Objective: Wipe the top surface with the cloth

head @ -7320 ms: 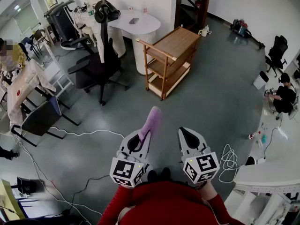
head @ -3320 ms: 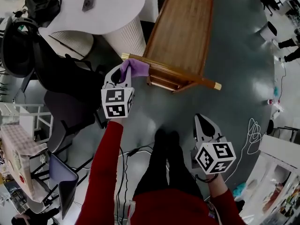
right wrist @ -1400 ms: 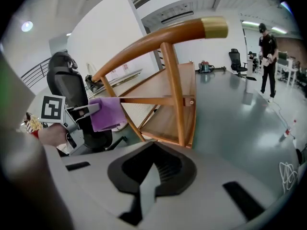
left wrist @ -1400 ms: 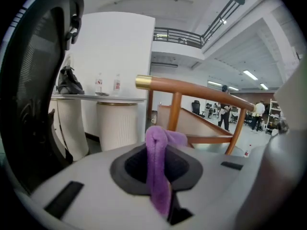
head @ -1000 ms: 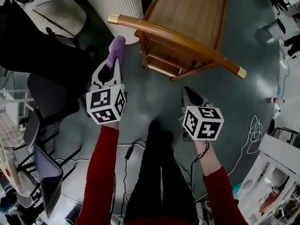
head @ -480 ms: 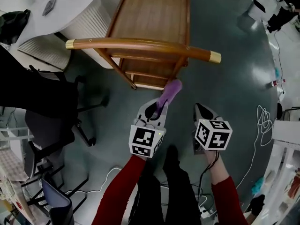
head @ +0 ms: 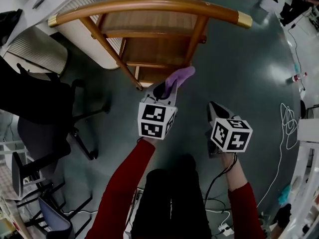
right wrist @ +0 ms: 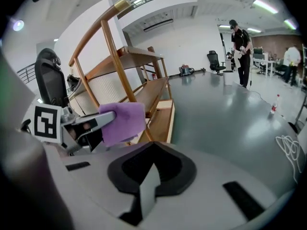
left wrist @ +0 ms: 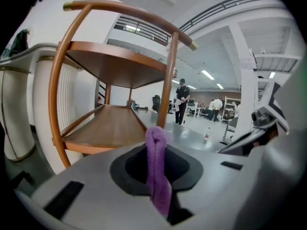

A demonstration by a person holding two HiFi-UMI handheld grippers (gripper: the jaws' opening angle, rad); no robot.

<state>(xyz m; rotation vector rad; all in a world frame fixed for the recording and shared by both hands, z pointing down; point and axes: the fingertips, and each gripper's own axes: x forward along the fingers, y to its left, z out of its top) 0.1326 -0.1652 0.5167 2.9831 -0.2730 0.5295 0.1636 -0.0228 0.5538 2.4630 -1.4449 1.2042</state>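
Holding entry, two claws and one task item.

Item 1, left claw: clamped on the purple cloth. The jaws pinch a narrow fold. A loose end sticks out ahead of the tips, and the rest hangs back into the claw's throat.

Item 2, right claw: jaws pressed together with nothing between them, held just beside the left claw and slightly behind it.

Item 3, wooden cart: directly ahead of both claws. Its top surface lies ahead of and above the left claw, which looks at that shelf's underside. The cloth touches no shelf, so I judge wiping not yet begun.

Item 4, curved handle rail: arches across my end of the cart, between the left claw and the top surface.

Hazards, as judged:
- The cloth's loose end may catch on the rail or a corner post as I raise the claw, and drag out of so thin a pinch.
- A firm stroke may push the cart away; I cannot tell whether it rolls. The idle right claw could brace the rail.
- Cables lie on the floor behind the right claw, near my feet, and could snag a step forward.
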